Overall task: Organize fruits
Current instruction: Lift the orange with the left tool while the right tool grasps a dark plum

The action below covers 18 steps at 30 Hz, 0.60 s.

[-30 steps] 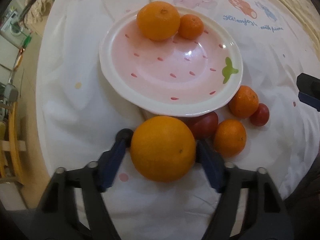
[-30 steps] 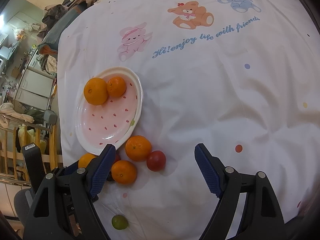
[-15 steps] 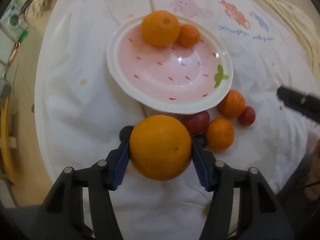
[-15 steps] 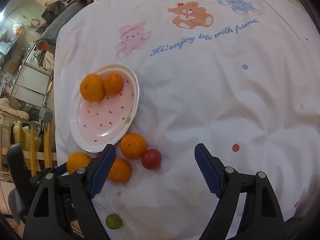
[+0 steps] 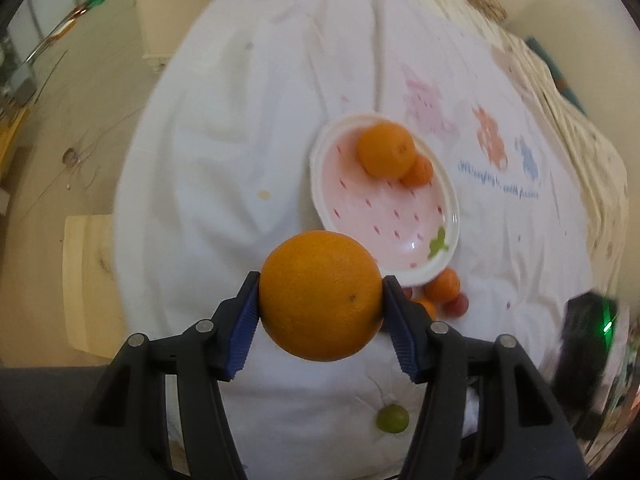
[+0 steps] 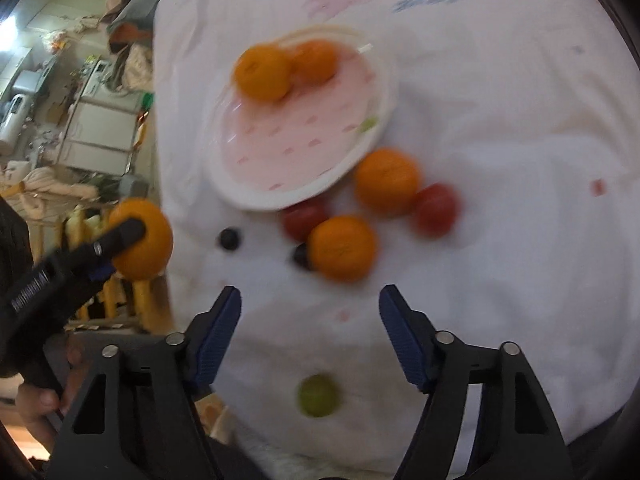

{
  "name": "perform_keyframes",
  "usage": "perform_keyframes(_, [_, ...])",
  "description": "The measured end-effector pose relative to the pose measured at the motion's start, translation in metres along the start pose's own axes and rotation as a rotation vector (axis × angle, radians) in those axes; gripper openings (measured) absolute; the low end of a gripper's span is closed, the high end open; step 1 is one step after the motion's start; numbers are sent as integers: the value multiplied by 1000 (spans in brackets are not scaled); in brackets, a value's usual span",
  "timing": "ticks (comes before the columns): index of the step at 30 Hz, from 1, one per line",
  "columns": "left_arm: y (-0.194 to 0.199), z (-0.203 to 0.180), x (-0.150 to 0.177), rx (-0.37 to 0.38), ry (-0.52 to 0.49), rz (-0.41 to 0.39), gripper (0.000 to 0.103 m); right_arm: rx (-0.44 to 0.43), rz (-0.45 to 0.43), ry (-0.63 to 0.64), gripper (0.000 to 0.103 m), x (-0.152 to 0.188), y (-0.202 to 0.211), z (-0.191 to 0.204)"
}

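Observation:
My left gripper [image 5: 320, 300] is shut on a large orange [image 5: 320, 295], lifted above the white cloth; the same orange [image 6: 146, 236] shows at the left of the right wrist view. The pink strawberry plate [image 5: 448, 216] [image 6: 384, 108] holds a big orange [image 5: 386, 150] and a smaller one [image 5: 418, 171]. Beside its near rim lie two small oranges [image 6: 386, 186] [image 6: 342, 248] and two red fruits [image 6: 436, 208] [image 6: 304, 218]. My right gripper [image 6: 310, 300] hovers over the cloth near them, jaws closing with nothing between them. A green fruit [image 6: 318, 395] [image 5: 392, 420] lies nearest.
Two dark round berries [image 6: 229, 238] [image 6: 301, 257] rest on the cloth near the plate. The table's left edge drops to a cluttered room with a wooden rack [image 6: 92, 304]. A person's hand [image 6: 44, 400] grips the left tool. A wooden stool [image 5: 88, 280] stands below.
The left gripper closed on the large orange, lifted it and rolled, so the plate looks smaller and farther. The right gripper moved toward the loose fruits and its jaws narrowed.

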<state>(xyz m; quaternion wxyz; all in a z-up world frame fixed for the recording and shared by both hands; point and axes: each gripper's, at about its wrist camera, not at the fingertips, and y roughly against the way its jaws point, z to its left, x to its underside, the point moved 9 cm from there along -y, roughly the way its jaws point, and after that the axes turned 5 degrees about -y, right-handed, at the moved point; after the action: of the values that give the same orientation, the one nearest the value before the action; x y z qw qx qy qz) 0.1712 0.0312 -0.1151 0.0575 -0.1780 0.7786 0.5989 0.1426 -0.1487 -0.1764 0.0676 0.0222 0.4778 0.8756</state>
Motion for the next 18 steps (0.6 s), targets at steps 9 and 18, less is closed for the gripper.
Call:
perform_keyframes(9, [17, 29, -16, -5, 78, -38, 55, 35, 16, 94, 45, -14, -46, 61])
perform_keyframes(18, [14, 57, -13, -22, 140, -18, 55, 137, 69, 120, 33, -33, -100, 81])
